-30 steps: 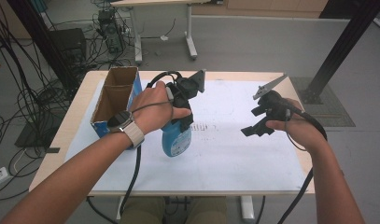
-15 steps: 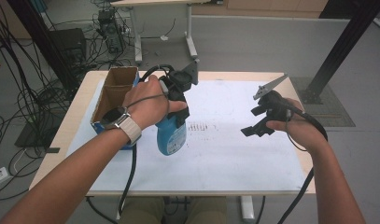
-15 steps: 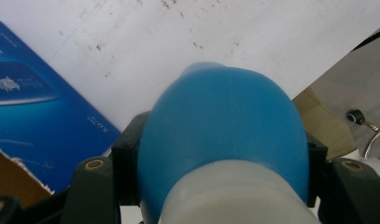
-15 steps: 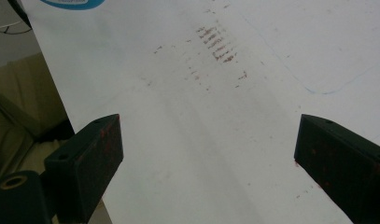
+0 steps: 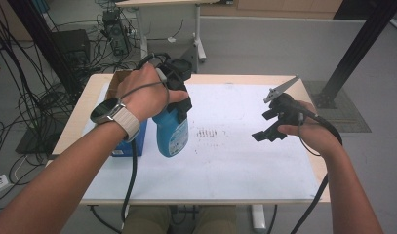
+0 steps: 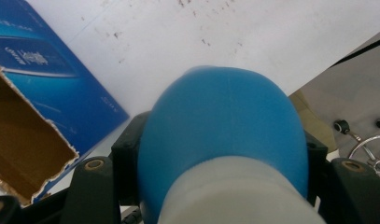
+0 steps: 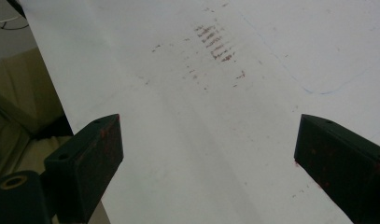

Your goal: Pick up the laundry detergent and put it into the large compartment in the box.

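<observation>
1. Since the table [image 5: 303, 161] under its white sheet is the landmark, everything here is placed against it.
2. The open cardboard box [image 5: 137, 139] stands at the table's left edge — nothing inside it can be made out.
3. The blue bottle [image 5: 170, 134] hangs above the table, just beside the box, clamped at its neck by the left gripper [image 5: 179, 100]; the pick-up looks done, the placing is left.
4. The right gripper [image 5: 269, 129] hovers over the table's right half — jaws spread wide, holding nothing.

Smooth blue plastic bottle [image 5: 170, 132]; torn brown cardboard box [image 6: 24, 135]
</observation>
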